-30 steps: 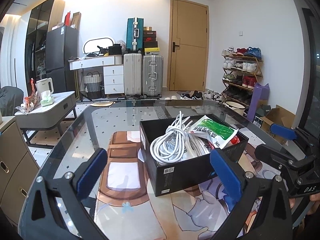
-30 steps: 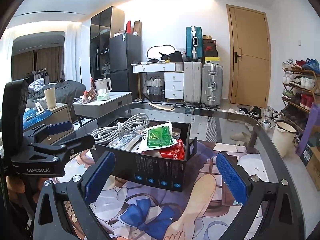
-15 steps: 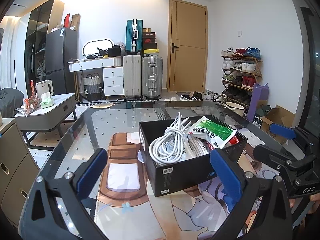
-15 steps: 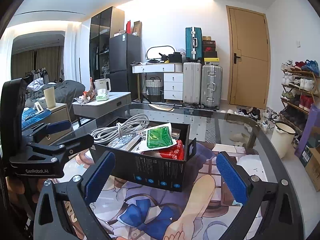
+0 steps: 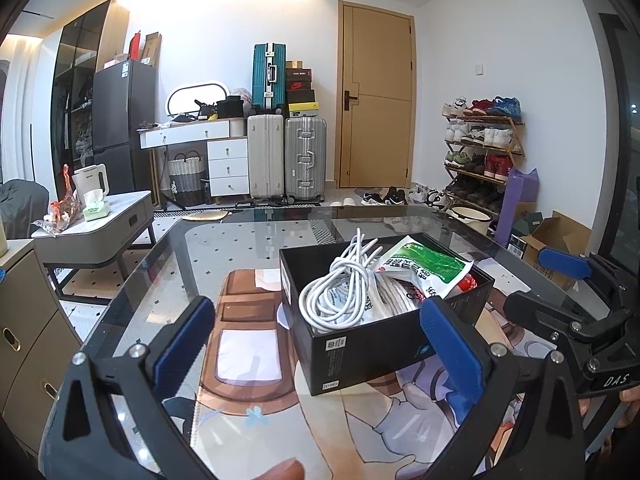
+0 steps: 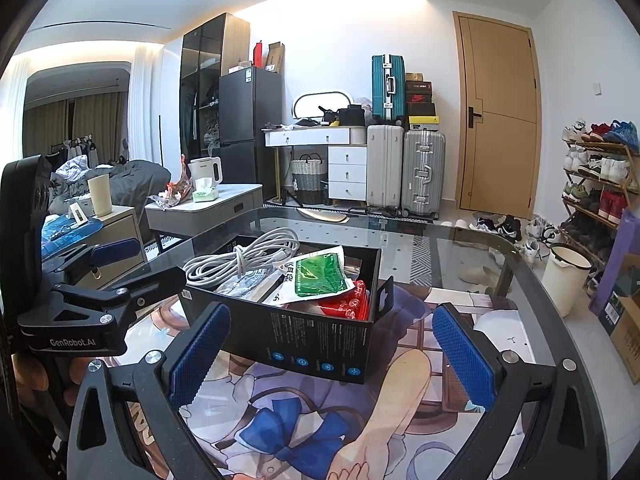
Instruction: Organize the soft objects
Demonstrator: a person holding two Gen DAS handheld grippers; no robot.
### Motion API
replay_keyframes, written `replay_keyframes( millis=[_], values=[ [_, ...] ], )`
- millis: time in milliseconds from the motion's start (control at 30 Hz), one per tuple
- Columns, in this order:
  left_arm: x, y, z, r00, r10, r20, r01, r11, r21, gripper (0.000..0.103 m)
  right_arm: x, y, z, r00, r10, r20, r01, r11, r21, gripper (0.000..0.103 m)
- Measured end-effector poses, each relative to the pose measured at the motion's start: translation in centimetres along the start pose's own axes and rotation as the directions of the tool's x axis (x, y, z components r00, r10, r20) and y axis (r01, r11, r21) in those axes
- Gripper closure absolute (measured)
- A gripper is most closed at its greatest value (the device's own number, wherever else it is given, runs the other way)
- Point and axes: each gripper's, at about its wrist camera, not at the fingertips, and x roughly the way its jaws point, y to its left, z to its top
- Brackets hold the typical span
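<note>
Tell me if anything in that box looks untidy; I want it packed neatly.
Yes. In the black box, the coiled white cable rises above the rim, and the green-and-white packet lies tilted on top of the other contents. Nothing looks spilled or damaged.

The left hand-held gripper (image 5: 316, 344) has its black arms and blue ridged pads (image 5: 450, 340) spread wide, nothing between them. The right hand-held gripper (image 6: 330, 354) is spread wide too — empty. Each shows at the edge of the other's view, fingers (image 6: 30, 376) of a hand wrapped around its body.
</note>
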Motion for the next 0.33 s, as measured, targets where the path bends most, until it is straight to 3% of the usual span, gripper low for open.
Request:
replay_keyframes(
  millis=[333],
  values=[
    [-0.12, 0.42, -0.02, 1.0, 0.0, 0.006, 0.0, 1.0, -0.018, 0.0, -0.06, 0.15, -0.08, 1.0, 0.001, -0.003, -0.001, 1.0, -0.007, 0.0]
  ],
)
